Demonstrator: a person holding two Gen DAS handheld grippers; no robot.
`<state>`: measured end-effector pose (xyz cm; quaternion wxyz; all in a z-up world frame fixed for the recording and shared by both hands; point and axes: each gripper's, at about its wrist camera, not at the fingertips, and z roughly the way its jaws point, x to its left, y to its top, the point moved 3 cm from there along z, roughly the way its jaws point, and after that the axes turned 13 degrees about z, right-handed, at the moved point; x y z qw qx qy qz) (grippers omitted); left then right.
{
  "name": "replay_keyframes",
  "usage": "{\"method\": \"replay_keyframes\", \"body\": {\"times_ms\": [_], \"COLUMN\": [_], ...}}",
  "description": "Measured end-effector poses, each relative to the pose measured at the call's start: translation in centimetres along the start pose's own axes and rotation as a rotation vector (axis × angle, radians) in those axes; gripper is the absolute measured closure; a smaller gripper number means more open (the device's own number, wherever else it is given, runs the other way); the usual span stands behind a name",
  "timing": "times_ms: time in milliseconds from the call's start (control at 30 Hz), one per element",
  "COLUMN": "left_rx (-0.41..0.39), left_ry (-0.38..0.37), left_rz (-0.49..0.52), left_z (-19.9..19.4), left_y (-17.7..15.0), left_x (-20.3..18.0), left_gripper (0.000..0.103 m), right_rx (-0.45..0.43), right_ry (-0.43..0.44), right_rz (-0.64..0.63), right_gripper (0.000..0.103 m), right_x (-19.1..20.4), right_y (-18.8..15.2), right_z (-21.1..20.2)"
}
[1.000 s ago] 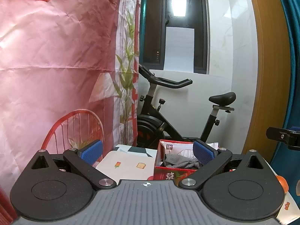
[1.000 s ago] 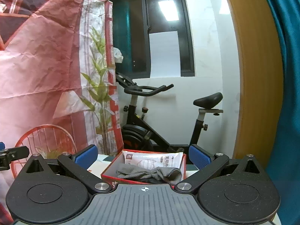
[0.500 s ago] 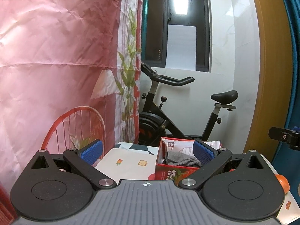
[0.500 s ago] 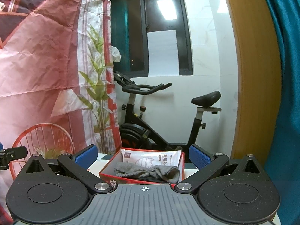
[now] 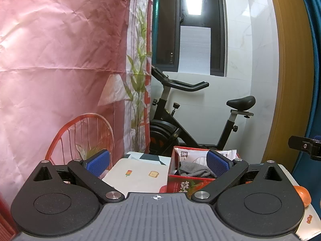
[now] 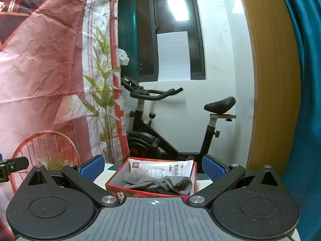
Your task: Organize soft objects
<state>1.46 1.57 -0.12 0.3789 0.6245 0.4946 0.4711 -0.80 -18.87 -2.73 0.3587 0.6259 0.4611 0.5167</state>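
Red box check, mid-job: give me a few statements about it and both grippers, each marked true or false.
1. A grey cloth lies inside the red box. True.
2. The right gripper is shut on the cloth. False: it is open and holds nothing.
3. A white packet stands in the box behind the cloth. True.
4. The left gripper is shut. False: it is open and empty.
5. The box is upside down. False: it stands upright with its top open.
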Motion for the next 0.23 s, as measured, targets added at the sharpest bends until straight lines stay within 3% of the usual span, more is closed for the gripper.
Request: {"method": "replay_keyframes", "body": {"times_ms": [233], "left_rx": [-0.006], "left_ry": [0.001], "left_rz": [0.009], "left_z": [-0.03], "left_y": [-0.09], "left_x": [0.09], "left_gripper": [0.0], "right_rx": [0.003], "right_ry": [-0.005], "right_rz": [0.004], "right_gripper": [0.0], "right_x": [-0.23], "right_y": [-0.42], "right_z": [0.13]}}
